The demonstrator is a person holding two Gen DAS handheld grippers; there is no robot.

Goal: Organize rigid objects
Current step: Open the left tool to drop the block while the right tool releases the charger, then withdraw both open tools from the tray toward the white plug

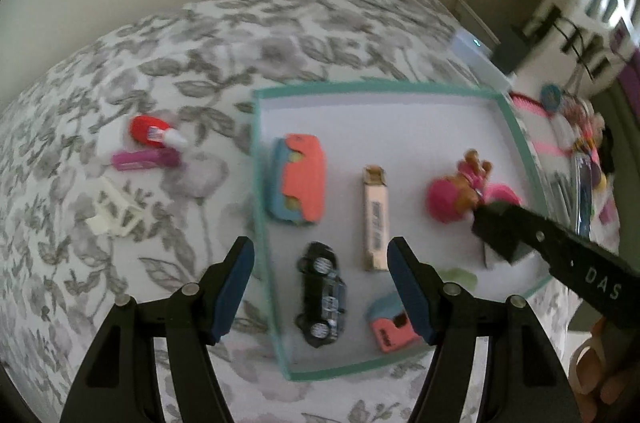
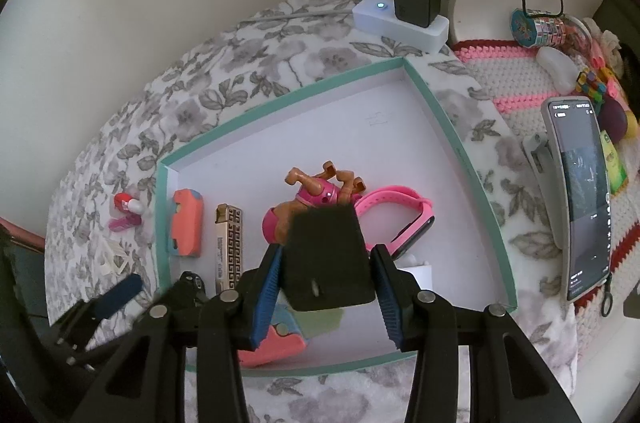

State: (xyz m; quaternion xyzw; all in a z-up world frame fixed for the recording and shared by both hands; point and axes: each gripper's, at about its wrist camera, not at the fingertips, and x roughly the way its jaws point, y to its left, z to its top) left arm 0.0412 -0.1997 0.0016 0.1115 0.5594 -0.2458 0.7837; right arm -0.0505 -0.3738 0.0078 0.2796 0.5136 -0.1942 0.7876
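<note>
Teal-rimmed tray, white floor, on floral cloth. Right gripper clamped on matte black block, long axis along the fingers, above tray's near edge. Left gripper: jaws apart, empty, over tray's near-left corner.

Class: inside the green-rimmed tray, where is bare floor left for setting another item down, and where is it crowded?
Free: the far strip of the tray behind the toy dog and pink watch, up to the far corner. Crowded: the near half, around the harmonica and black toy car.
</note>
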